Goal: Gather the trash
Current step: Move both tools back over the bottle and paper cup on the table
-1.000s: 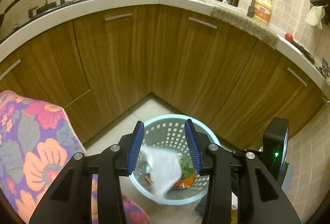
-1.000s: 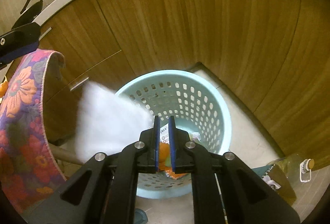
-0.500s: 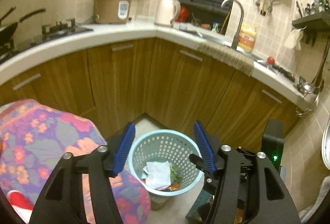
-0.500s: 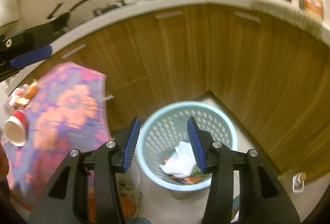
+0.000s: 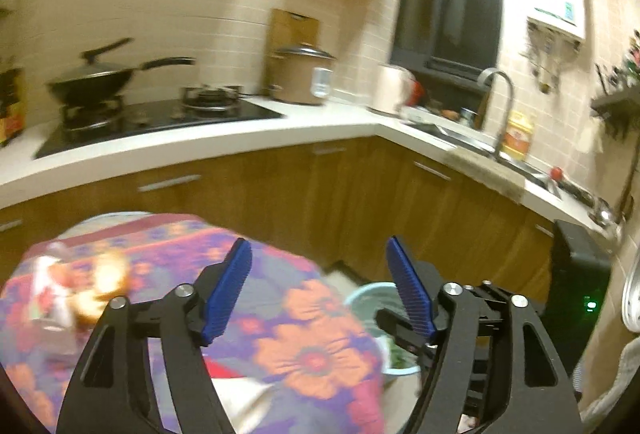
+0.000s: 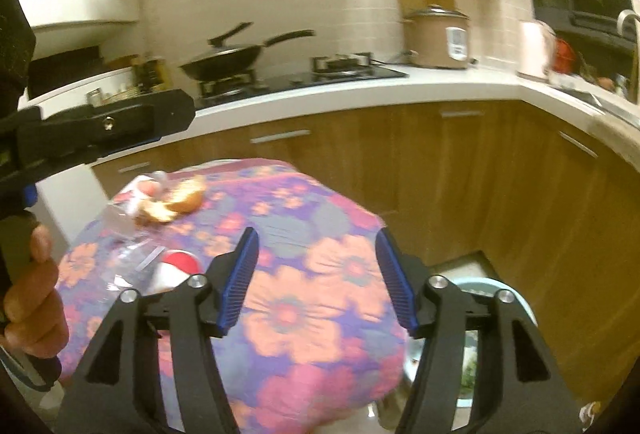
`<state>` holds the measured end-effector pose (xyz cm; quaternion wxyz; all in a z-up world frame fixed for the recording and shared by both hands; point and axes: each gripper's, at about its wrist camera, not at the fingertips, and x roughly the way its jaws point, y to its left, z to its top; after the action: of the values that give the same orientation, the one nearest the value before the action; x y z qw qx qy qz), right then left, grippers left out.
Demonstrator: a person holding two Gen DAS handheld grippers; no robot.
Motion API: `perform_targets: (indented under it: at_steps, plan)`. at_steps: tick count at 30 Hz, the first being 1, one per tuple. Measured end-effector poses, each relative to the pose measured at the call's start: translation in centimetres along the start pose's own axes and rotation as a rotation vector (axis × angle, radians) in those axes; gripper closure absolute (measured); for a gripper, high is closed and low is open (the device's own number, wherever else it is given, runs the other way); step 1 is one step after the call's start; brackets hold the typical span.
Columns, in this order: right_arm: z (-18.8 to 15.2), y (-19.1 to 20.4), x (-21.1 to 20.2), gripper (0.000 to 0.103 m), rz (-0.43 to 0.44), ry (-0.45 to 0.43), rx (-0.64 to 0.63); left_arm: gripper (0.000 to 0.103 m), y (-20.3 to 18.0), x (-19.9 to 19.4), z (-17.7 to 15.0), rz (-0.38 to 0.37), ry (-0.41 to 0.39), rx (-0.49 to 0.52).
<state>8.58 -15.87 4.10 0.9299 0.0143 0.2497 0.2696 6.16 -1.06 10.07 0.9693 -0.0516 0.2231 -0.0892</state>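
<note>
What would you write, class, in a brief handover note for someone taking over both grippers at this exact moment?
Left gripper: jaws opening, nothing between them.
Right gripper: jaws opening, nothing between them.
Bin: on the floor beside the table, already holds some trash.
Left on the floral tablecloth: orange peel, clear plastic wrapper, red-and-white cup lying over.
Next: probably pick those up and drop them in the bin.

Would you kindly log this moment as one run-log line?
left gripper: opening, empty | right gripper: opening, empty | basket: on floor beside table | table: peel, red-white cup remain
</note>
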Motion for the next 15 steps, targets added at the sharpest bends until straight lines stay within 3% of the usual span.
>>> perform_targets:
  at_steps: [9, 15]
  plan:
    - [-0.7, 8.2, 3.1, 0.028, 0.083, 0.059, -0.085, 0.026, 13.7, -6.1, -1.3, 0.237, -0.005, -0.126]
    - [-2.0, 10.5, 5.8, 0.022, 0.091, 0.128, -0.107, 0.025, 20.6, -7.7, -2.9, 0.294, 0.024, -0.237]
